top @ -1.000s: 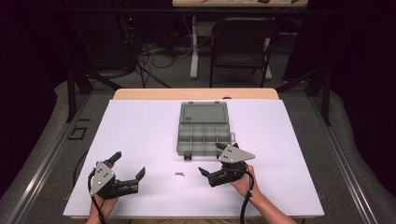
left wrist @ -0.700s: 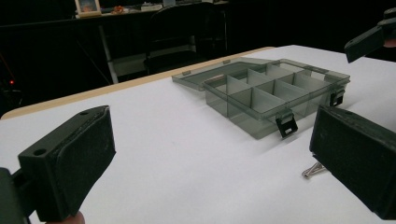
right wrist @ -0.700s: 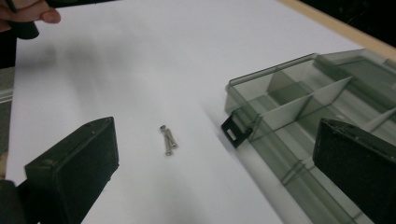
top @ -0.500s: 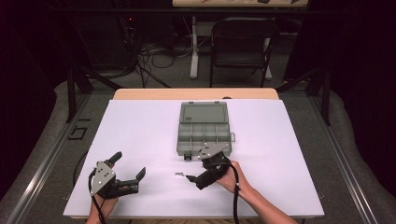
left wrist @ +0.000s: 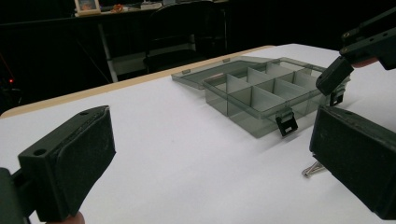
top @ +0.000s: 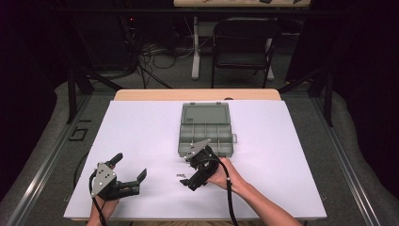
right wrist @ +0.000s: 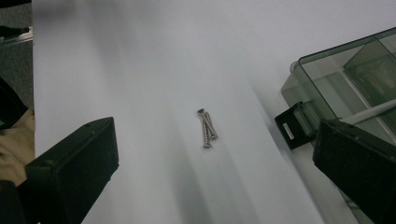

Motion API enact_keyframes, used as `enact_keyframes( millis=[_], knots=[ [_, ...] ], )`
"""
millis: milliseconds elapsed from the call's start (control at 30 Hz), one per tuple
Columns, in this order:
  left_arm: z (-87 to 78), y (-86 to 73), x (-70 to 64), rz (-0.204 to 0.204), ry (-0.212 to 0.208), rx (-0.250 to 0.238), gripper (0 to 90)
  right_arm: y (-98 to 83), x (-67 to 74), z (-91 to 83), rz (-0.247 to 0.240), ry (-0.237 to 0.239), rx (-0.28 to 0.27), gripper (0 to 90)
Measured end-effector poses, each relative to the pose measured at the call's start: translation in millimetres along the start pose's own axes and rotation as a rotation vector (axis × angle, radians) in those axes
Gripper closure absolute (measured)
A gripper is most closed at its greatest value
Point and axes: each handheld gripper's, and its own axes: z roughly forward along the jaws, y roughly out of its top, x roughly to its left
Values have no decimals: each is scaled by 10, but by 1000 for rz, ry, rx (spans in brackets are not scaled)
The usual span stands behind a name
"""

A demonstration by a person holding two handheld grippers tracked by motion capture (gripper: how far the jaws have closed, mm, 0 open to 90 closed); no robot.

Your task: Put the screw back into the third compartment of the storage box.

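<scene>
A: Setting: dark room, a black chair [top: 243, 44] and floor cables behind; white-covered table [top: 141, 136] with a bare wooden strip along its far edge.

B: Contents of the table?

A: Item one: grey translucent organiser box [top: 205, 129], lid folded open flat toward the far side, compartments in two rows, black latches on the near wall. It stood around the middle of the table.

B: Item two?

A: Small silver screws [right wrist: 207, 128], lying together and touching, flat on the white cover just in front of the box's near left corner. In the high view they showed as a small speck [top: 180, 175].

B: And the tongs?

A: Right gripper [top: 190, 171]: held in the right hand, jaws spread wide, poised above the screws and apart from them; in the right gripper view the screws lay between the two black jaws, the box latch near the right-hand jaw. Left gripper [top: 129, 170]: held in the left hand at the near left of the table, well apart from the box, jaws likewise wide, holding nothing.
</scene>
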Motion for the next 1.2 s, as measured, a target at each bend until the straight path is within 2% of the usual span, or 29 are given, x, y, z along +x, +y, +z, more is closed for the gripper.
enact_keyframes(
  millis=[33, 67, 133, 167, 200, 267, 333, 400, 433, 500, 633, 667, 700, 867, 900, 967, 1033, 1067, 1200],
  knots=[
    [-2, 0, 3, 3, 0, 2, 0, 16, -13, 19, -13, 6, 3, 0],
    [-2, 1, 4, 4, 0, 3, 0, 30, -9, 30, -6, 9, 18, 0],
    [-1, 1, 2, 1, 2, -1, 0, 54, -12, 72, -16, 14, 47, 75],
    [-1, 2, 2, 3, 2, -1, 0, 54, -12, 72, -16, 14, 47, 75],
    [1, 2, 0, 1, 1, -2, 0, 63, -9, 98, -5, 16, 58, 164],
    [0, 1, 0, 2, 1, -1, 0, 68, -12, 105, -6, 11, 66, 184],
    [1, 1, 0, 2, 1, 0, 0, 75, -25, 135, -10, 12, 88, 323],
    [1, 1, 4, 6, 0, 4, 0, 77, -23, 147, -11, 10, 96, 356],
    [2, 0, 3, 4, 0, 4, 0, 85, -16, 179, -20, 10, 122, 431],
    [3, 1, 5, 7, -1, 5, 0, 87, -15, 191, -24, 14, 128, 451],
    [5, 0, 4, 2, 0, 4, 0, 104, -4, 267, -34, 23, 173, 560],
    [2, 0, 6, 3, -1, 7, 0, 116, -2, 310, -33, 28, 196, 616],
    [4, 0, 4, 0, 0, 4, 0, 116, -2, 310, -33, 28, 196, 616],
    [3, 1, 8, -1, 4, 0, 0, 127, 3, 398, -34, 35, 232, 725],
    [3, 0, 9, -1, 4, 1, 0, 126, -10, 406, -49, 34, 238, 744],
    [4, 0, 8, -2, 2, 1, 0, 125, -3, 427, -31, 36, 238, 773],
    [2, 2, 7, 0, 0, -1, 0, 117, -14, 449, -44, 28, 244, 791],
    [1, 3, 6, 7, -2, 5, 0, 110, -7, 458, -25, 29, 247, 806],
    [6, 3, -2, 5, -3, 4, 0, 91, -7, 481, -22, 32, 252, 829]
  ],
)
